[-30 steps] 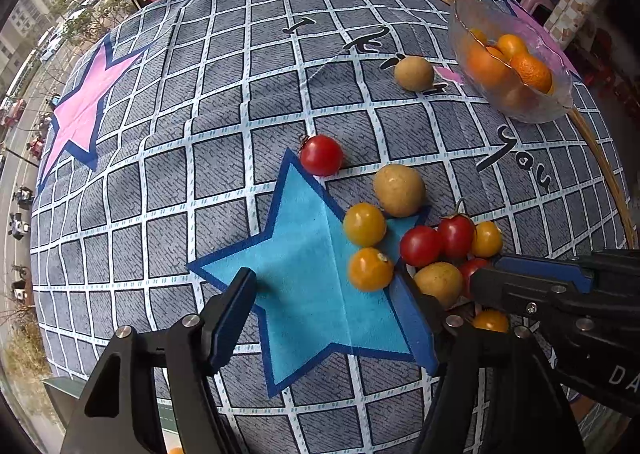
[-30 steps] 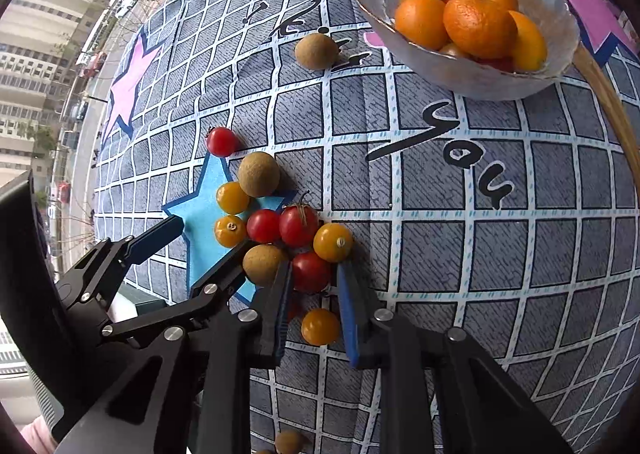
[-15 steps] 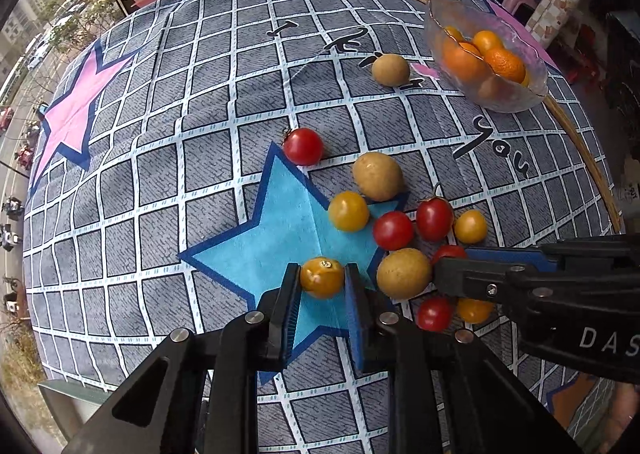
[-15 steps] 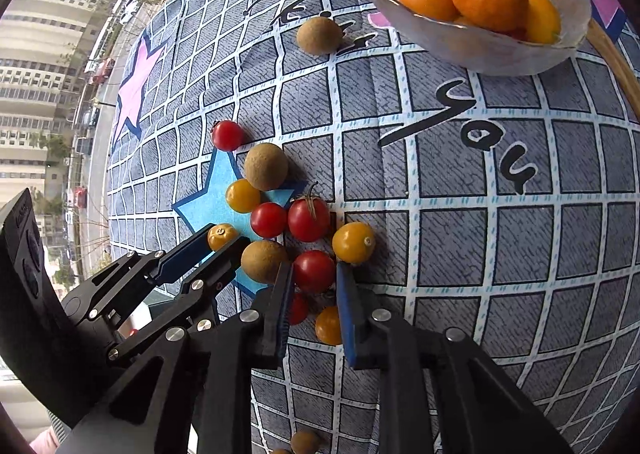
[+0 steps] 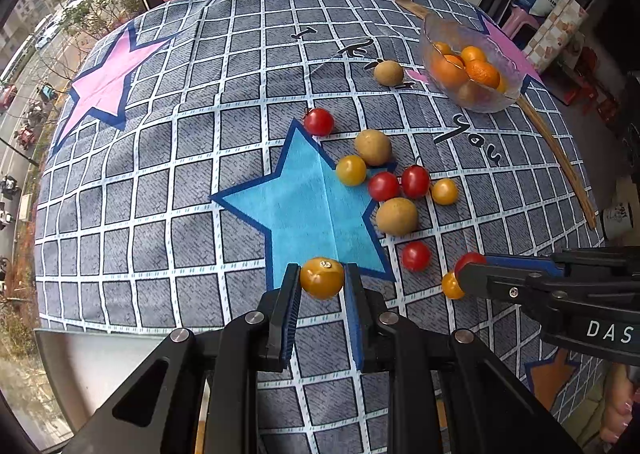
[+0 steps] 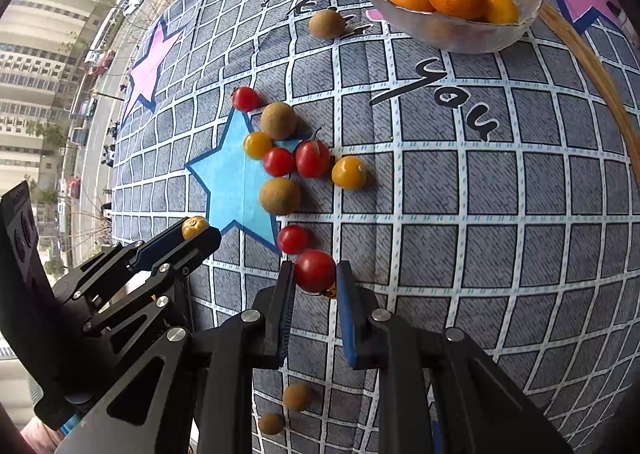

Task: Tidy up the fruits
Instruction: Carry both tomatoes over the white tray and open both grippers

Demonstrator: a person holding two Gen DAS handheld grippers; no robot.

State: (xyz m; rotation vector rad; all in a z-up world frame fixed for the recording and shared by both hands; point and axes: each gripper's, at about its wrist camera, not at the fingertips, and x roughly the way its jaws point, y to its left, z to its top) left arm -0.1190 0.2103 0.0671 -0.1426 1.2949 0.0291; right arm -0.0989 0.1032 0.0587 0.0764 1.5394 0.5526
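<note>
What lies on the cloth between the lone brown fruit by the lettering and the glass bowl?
Nothing: between the lone brown fruit and the glass bowl there is only tablecloth with lettering and a pink patch, as both wrist views show.

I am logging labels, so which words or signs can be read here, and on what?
"you": black script on the tablecloth.
"DAS": white letters, cut off at the frame edge, on the right gripper.
Further script near the glass bowl: not legible.
Print on boxes behind: too small.
</note>
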